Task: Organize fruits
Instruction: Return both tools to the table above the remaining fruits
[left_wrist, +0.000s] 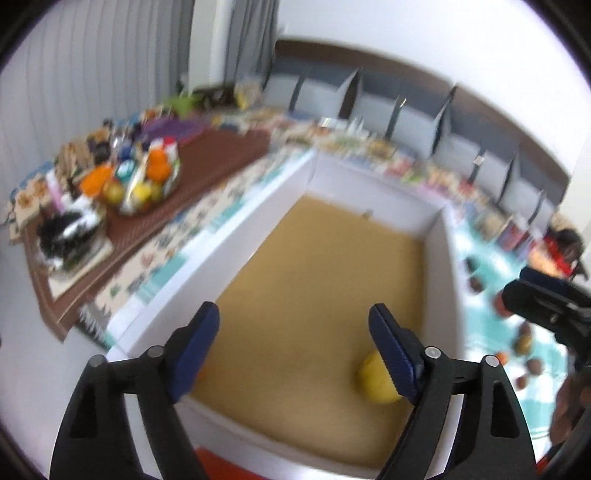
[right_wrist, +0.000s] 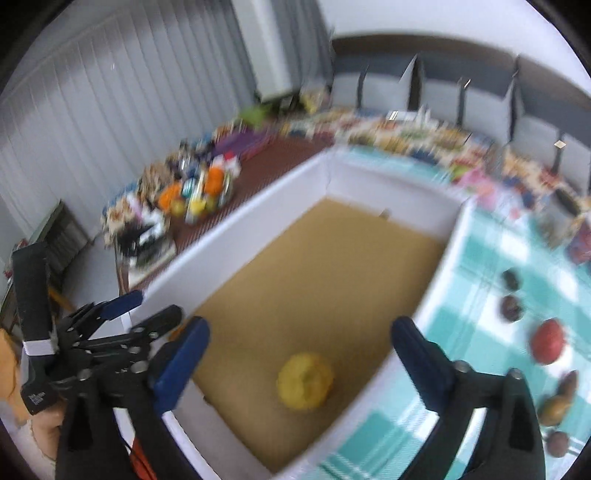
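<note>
A white-walled box with a tan floor lies below both grippers. A yellow fruit lies on its floor near the near right corner. My left gripper is open and empty above the box. My right gripper is open and empty above the yellow fruit. Several loose fruits lie on the teal checked cloth right of the box: a red one, dark ones, a brownish one. The left gripper also shows in the right wrist view.
A bowl of mixed fruit and packets stands on a brown mat left of the box. Patterned cloth and small items line the back edge. Chairs stand behind the table.
</note>
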